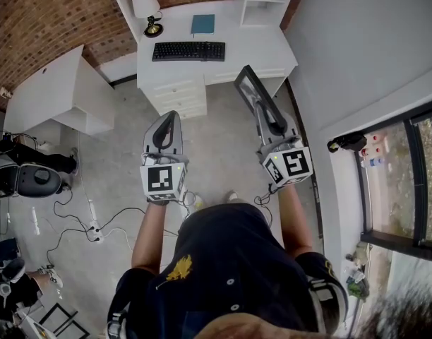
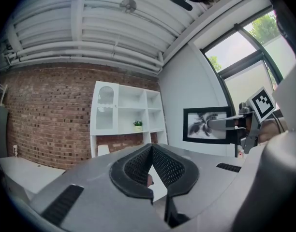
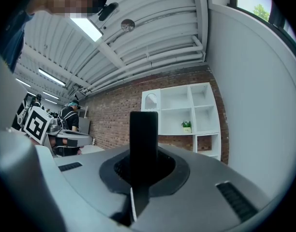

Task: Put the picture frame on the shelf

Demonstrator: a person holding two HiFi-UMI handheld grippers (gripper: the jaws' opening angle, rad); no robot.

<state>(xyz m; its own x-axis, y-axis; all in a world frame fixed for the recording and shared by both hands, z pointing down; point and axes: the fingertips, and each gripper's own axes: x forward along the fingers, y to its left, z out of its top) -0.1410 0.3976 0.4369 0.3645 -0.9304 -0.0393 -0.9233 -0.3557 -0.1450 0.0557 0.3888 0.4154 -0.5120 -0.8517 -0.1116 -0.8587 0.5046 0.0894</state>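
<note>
My right gripper (image 1: 270, 123) is shut on the black picture frame (image 1: 253, 90) and holds it out over the floor in front of the white desk. In the right gripper view the picture frame (image 3: 143, 129) stands edge-on between the jaws of my right gripper (image 3: 144, 164). The left gripper view shows the picture frame (image 2: 207, 124) from the front, with a dark leaf print. My left gripper (image 1: 169, 116) is level with it to the left, shut with nothing in it (image 2: 150, 149). The white shelf unit (image 2: 128, 115) (image 3: 186, 112) stands ahead against the brick wall.
A white desk (image 1: 258, 48) ahead carries a keyboard (image 1: 188, 51), a lamp (image 1: 147, 6) and a teal book (image 1: 202, 24). Another white table (image 1: 61, 90) stands at the left. Cables (image 1: 89, 224) lie on the floor. A small plant (image 3: 186, 126) sits in the shelf. A window (image 1: 406, 182) is on the right.
</note>
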